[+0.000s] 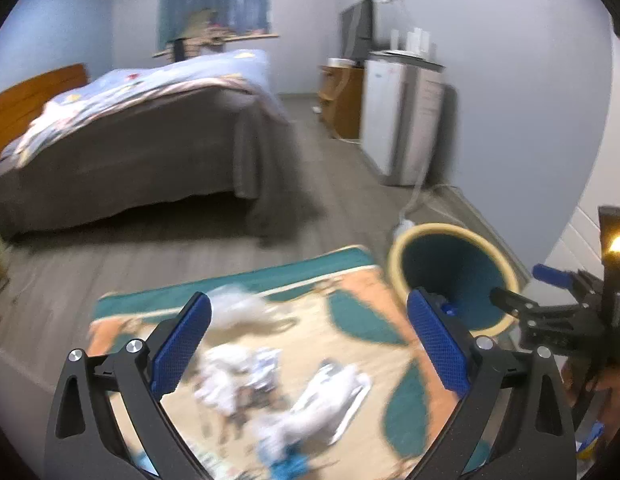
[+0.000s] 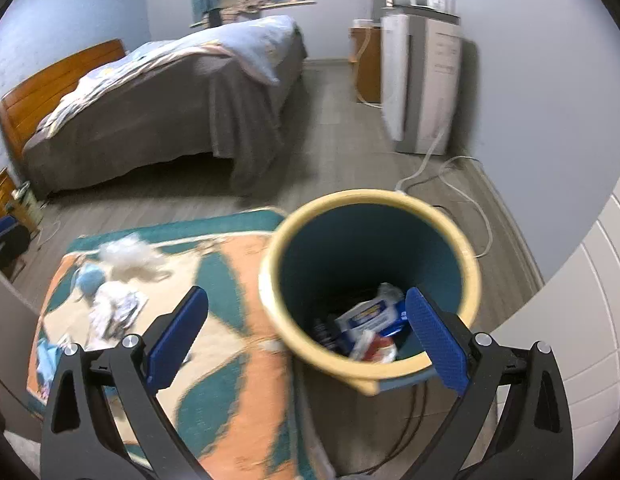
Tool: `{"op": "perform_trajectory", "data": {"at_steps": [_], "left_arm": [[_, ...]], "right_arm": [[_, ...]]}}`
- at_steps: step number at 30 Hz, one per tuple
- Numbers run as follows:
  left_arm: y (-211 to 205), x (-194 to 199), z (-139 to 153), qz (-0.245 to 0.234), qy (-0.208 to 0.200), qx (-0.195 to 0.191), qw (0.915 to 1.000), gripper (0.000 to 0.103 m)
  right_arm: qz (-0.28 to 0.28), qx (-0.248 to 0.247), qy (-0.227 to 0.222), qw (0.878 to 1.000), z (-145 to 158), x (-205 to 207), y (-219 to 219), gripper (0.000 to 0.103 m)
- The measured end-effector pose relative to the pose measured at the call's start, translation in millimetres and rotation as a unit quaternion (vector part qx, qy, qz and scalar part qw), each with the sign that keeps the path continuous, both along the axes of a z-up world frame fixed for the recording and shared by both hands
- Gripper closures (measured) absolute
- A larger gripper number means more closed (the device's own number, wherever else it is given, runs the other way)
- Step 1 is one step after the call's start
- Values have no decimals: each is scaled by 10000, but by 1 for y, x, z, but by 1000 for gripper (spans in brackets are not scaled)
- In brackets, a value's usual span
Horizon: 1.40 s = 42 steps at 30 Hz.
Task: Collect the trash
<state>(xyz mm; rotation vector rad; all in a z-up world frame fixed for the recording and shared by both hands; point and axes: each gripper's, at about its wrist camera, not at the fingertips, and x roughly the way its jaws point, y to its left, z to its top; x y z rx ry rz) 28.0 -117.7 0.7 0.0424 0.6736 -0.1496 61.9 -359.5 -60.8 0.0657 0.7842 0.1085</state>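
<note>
Crumpled trash [image 1: 229, 384] lies scattered on the rug [image 2: 237, 376], beside the bin [image 2: 269, 280]. Both my left gripper [image 1: 310, 348] and right gripper [image 2: 307, 340] hang released, empty. I'd drop onto one piece, fingers straddling it.

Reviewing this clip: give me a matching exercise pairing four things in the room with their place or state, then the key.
Things:
1. blue-and-white wrapper
2. white crumpled tissue
3. right gripper
4. bin

Place or state:
A. lying on the rug
B. open, holding nothing
C. inside the bin
D. standing on the floor beside the rug

Pairs: 1-C, 2-A, 3-B, 4-D
</note>
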Motion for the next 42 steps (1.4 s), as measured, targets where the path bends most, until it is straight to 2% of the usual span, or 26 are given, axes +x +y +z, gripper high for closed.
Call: {"op": "perform_trajectory", "data": {"at_steps": [7, 12, 16, 21, 24, 30, 33, 34, 35, 36, 38, 39, 40, 41, 42], "left_arm": [[83, -40, -9, 917, 133, 19, 9957, 6], [124, -59, -38, 1294, 386, 183, 9907, 6], [147, -68, -64, 1455, 544, 122, 9878, 6], [155, -78, -103, 1741, 898, -83, 9806, 6], [148, -78, -120, 1729, 1113, 70, 9786, 6], [140, -77, -138, 1560, 1264, 169, 9795, 6], [143, -75, -148, 1555, 1446, 37, 9772, 9], [144, -74, -152, 1537, 1505, 15, 9766, 14], [145, -72, -156, 1475, 1598, -25, 9761, 26], [144, -71, -159, 1432, 1672, -52, 9755, 31], [144, -68, -165, 1358, 1833, -102, 9736, 47], [145, -67, -167, 1316, 1868, -145, 9734, 50], [144, -67, -167, 1292, 1842, -159, 9742, 56], [144, -66, -166, 1256, 1817, -127, 9752, 67], [143, -65, -165, 1221, 1793, -101, 9761, 70]], "right_arm": [[532, -110, 22, 9985, -1, -18, 64, 6], [788, -231, 136, 9965, -9, -23, 103, 6], [965, -320, 198, 9946, -18, -25, 127, 6], [1224, -371, 334, 9912, -35, -22, 157, 6], [1359, -344, 427, 9892, -45, -21, 171, 6], [1654, -308, 692, 9833, -68, -20, 197, 6], [1827, -363, 801, 9792, -77, -20, 210, 7], [1905, -365, 849, 9773, -80, -20, 214, 10], [1954, -389, 887, 9759, -83, -20, 217, 15], [1987, -420, 935, 9747, -87, -19, 220, 21], [2024, -414, 1133, 9719, -96, -16, 223, 39], [2033, -351, 1230, 9707, -100, -15, 222, 43], [2065, -165, 1317, 9694, -102, -14, 221, 49], [2066, -65, 1325, 9694, -102, -14, 219, 60], [2070, -39, 1274, 9700, -99, -14, 219, 65]]}}
